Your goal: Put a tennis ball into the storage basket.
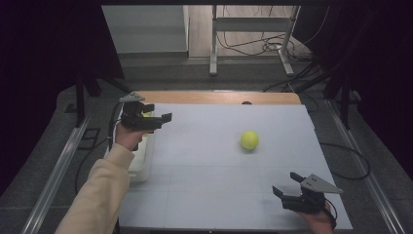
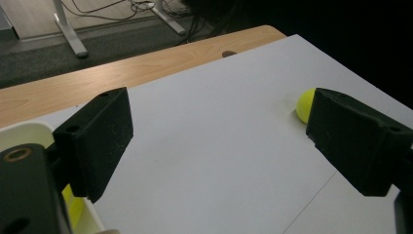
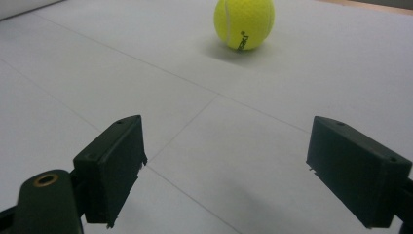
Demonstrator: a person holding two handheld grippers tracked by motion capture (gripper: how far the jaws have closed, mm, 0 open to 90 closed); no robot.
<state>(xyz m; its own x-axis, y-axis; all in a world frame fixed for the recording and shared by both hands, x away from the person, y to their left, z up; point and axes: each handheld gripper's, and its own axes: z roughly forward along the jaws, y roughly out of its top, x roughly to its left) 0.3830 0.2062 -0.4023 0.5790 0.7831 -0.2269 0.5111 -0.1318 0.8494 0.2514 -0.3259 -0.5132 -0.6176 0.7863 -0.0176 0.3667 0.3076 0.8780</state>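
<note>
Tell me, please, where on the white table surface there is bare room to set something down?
The white table surface is bare between the yellow tennis ball and the left gripper, and along the near edge left of the right gripper. Behind the ball, up to the wooden strip, is free too. The left edge is crowded by the white plastic bin.

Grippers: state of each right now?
Left gripper: jaws open, nothing between them, held above the white bin.
Right gripper: jaws open, empty, pointed toward the tennis ball.
</note>
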